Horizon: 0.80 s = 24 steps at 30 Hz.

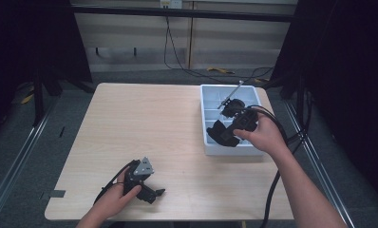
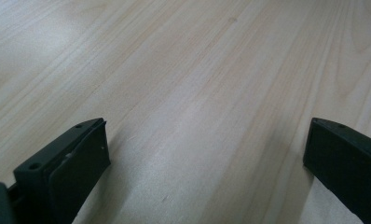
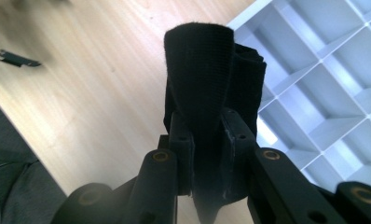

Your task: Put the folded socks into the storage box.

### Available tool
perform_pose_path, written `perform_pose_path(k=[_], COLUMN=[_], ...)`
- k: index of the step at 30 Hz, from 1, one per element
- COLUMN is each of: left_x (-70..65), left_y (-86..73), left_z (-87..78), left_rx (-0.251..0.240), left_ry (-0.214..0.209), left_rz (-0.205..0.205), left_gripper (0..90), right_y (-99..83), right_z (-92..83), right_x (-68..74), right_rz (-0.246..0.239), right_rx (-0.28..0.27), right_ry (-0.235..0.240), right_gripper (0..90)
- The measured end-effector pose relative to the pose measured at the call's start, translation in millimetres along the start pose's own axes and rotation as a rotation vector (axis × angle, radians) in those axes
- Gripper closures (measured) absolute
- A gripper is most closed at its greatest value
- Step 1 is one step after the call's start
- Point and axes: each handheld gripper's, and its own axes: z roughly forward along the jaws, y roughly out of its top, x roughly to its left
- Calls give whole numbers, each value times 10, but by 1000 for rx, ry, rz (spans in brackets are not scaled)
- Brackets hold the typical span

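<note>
Right now, from where I stand:

Right gripper [image 3: 207, 135]: jaws drawn in narrow and clamped on a folded black cloth [image 3: 207, 74]; the pads press it from both sides, and the cloth stands up above the fingertips in a rounded roll.

Black cloth: held at the near left corner of the white divider tray [image 1: 208, 142]; in the right gripper view, part of it is over the wood and part over the tray's edge. In the high view the dark mass [image 1: 222, 133] sits at the tray's near compartments, under the right hand [image 1: 263, 135].

White divider tray: on the far right part of the table [image 1: 144, 123], a grid of small compartments; a thin grey rod-like piece [image 1: 230, 95] leans up out of its far end, too small to name.

Left gripper [image 1: 151, 192]: resting low at the near left of the table, well apart from the tray, the left hand [image 1: 116, 199] around its body. In the left gripper view the two black jaws stand wide, with bare wood between them.

Table: pale wood grain.
</note>
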Motion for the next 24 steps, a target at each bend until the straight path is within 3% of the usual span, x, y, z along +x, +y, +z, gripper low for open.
perform_pose_path(k=[4,11,24], left_x=[0,0,-2], left_y=[0,0,-1], left_z=[0,0,3], left_rx=[0,0,-3], left_ry=[0,-1,3], left_rz=[0,0,-1], left_gripper=[0,0,0], right_y=[31,79,167], right_z=[32,160,516], right_x=[-73,-171,-226], right_rz=[23,20,46], right_rx=[-2,6,34], right_ry=[-11,-32,-12], right_gripper=[772,771,770])
